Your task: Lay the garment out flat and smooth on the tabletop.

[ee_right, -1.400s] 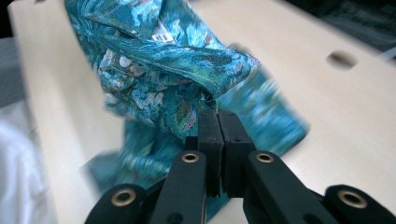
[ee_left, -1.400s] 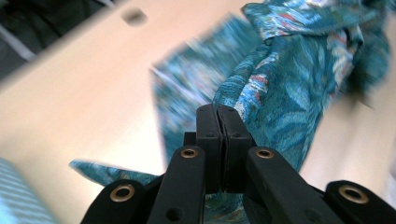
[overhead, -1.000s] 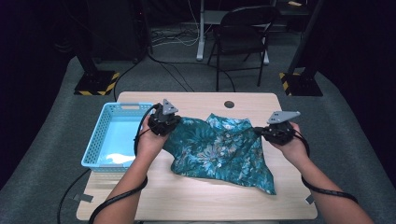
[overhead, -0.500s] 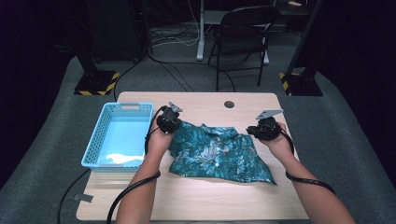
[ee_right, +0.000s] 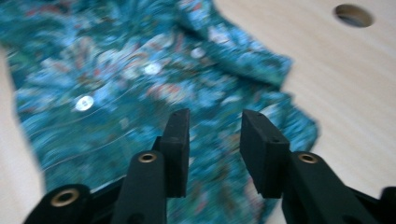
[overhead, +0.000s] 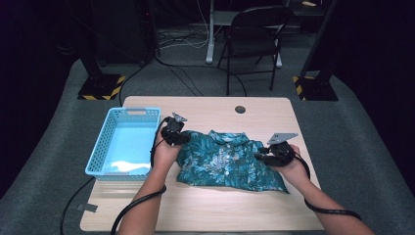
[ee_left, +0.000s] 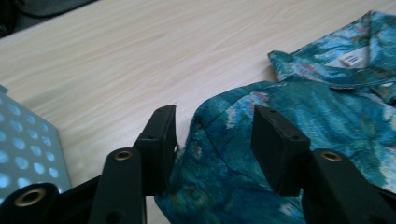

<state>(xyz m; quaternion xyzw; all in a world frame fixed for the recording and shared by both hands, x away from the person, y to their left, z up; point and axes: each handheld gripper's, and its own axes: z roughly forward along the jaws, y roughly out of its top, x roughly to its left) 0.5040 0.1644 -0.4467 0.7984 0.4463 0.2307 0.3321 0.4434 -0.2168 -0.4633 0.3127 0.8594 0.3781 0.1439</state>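
Both grippers, left (overhead: pixel 177 137) and right (overhead: pixel 270 153), are seen with jaws just spread and nothing pinched, one at each shoulder of the shirt (overhead: pixel 226 159), which is laid flat mid-table with its long axis running between them
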